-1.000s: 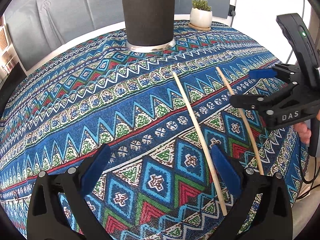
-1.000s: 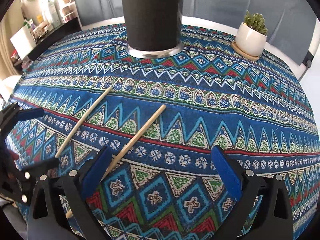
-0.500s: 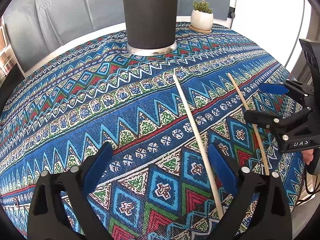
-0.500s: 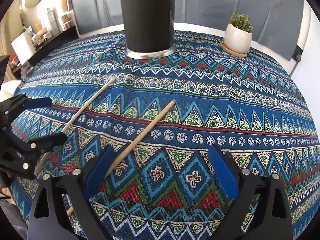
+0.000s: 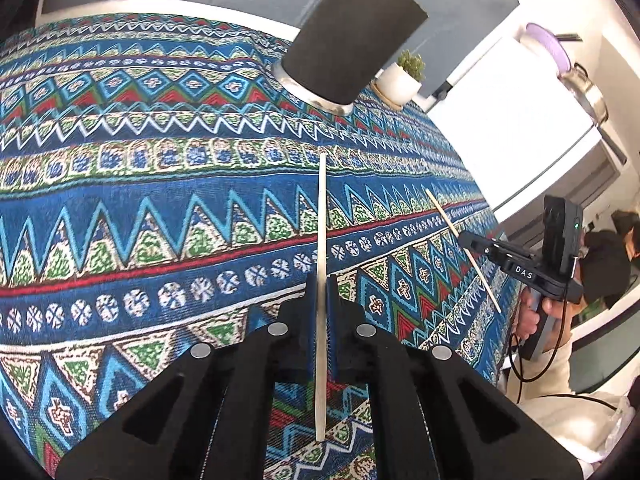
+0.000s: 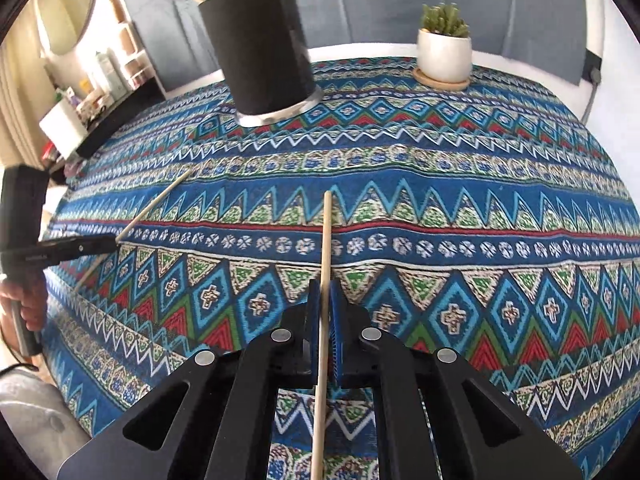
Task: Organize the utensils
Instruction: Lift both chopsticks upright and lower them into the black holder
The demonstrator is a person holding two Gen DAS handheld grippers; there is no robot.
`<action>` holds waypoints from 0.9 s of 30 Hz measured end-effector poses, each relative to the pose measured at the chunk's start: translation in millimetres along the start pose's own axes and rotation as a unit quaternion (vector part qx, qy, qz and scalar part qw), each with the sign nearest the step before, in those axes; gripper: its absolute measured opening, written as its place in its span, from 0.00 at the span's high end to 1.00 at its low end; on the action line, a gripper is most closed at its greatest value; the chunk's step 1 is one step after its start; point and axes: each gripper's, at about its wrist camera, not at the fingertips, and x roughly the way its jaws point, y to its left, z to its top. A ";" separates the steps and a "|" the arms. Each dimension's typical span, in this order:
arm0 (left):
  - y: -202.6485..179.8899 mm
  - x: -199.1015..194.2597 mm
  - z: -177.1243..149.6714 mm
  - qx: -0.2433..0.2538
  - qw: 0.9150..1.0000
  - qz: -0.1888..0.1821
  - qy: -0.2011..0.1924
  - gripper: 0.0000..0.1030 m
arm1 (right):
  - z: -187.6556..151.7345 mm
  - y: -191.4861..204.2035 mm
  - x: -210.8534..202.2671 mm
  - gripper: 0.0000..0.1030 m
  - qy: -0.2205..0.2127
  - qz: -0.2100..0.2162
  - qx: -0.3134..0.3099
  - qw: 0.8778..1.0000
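My left gripper (image 5: 321, 285) is shut on a pale chopstick (image 5: 322, 216) that points away from me over the patterned tablecloth (image 5: 120, 208). My right gripper (image 6: 325, 293) is shut on a tan chopstick (image 6: 327, 236) in the same way. Each view shows the other gripper from the side, clamped on its stick: the right gripper (image 5: 466, 237) on the tan chopstick (image 5: 444, 212), the left gripper (image 6: 112, 243) on the pale chopstick (image 6: 160, 200). A black cylindrical utensil holder (image 6: 260, 48) with wooden sticks poking from its top stands at the far side of the table.
A small cactus in a white pot (image 6: 443, 50) sits on a wooden coaster at the back right. A shelf with bottles (image 6: 92, 88) stands beyond the table's left edge. A person (image 5: 612, 260) is seen past the table's right edge in the left wrist view.
Both grippers closed from wide open onto their chopsticks. Each one shifted sideways and rolled so that its stick now runs straight between its pads.
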 end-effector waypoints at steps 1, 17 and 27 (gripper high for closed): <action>4.2 -4.5 -1.4 -0.008 1.000 -0.007 -0.008 0.95 | -0.9 -6.2 -3.5 0.95 -0.005 0.004 0.011 1.000; -36.7 -100.2 103.8 0.083 0.988 0.044 -0.123 0.95 | 61.6 -16.2 -78.0 0.95 -0.119 -0.020 -0.029 0.992; -62.0 -103.2 173.4 0.113 0.977 0.073 -0.167 0.95 | 137.4 15.0 -110.7 0.95 -0.192 0.011 -0.084 0.978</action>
